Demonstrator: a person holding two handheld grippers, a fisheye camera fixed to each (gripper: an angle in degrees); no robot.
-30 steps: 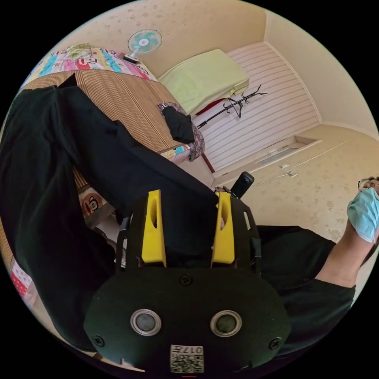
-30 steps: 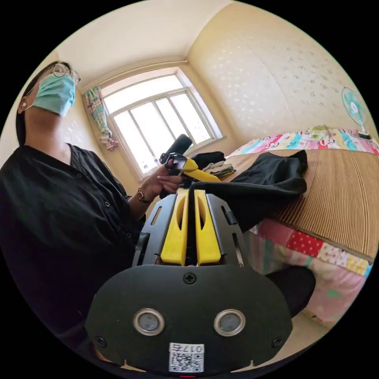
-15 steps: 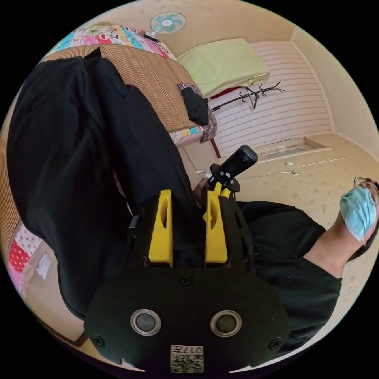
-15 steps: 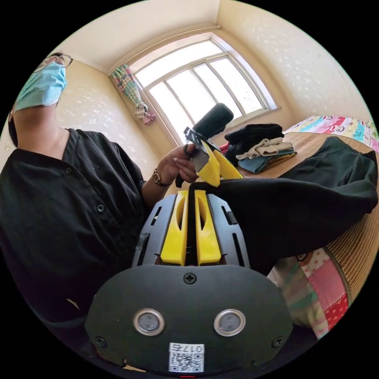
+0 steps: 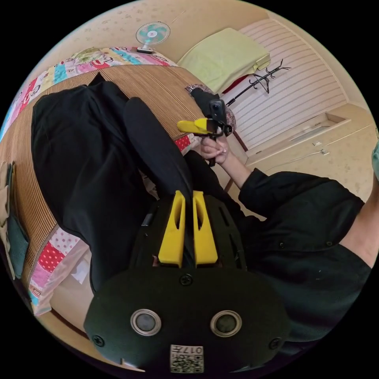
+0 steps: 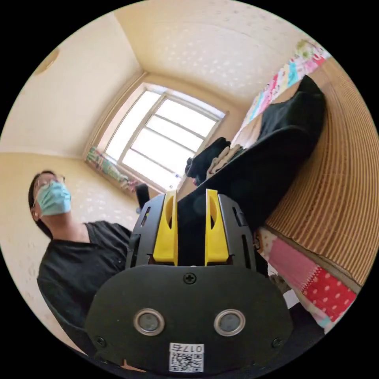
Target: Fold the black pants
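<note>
Left gripper view: your left tongs (image 5: 188, 195) sit at 6 o'clock, jaws nearly together, pinching a fold of the black pants (image 5: 90, 158). The pants run up toward 11 o'clock, spread over the striped mat (image 5: 158, 85) on the bed, one part hanging off the bed edge. Your right tongs (image 5: 185, 126) float at 12 o'clock, held in your hand (image 5: 213, 148), apart from the cloth. A small fan (image 5: 152, 33) stands at 11 o'clock.

Right gripper view: your right tongs (image 6: 190, 197) have jaws parted, black cloth showing between them; whether they press it, cannot tell. The pants (image 6: 272, 158) stretch toward 2 o'clock on the mat (image 6: 339, 189). A clothes pile (image 6: 209, 160) lies by the window (image 6: 162, 146).
</note>
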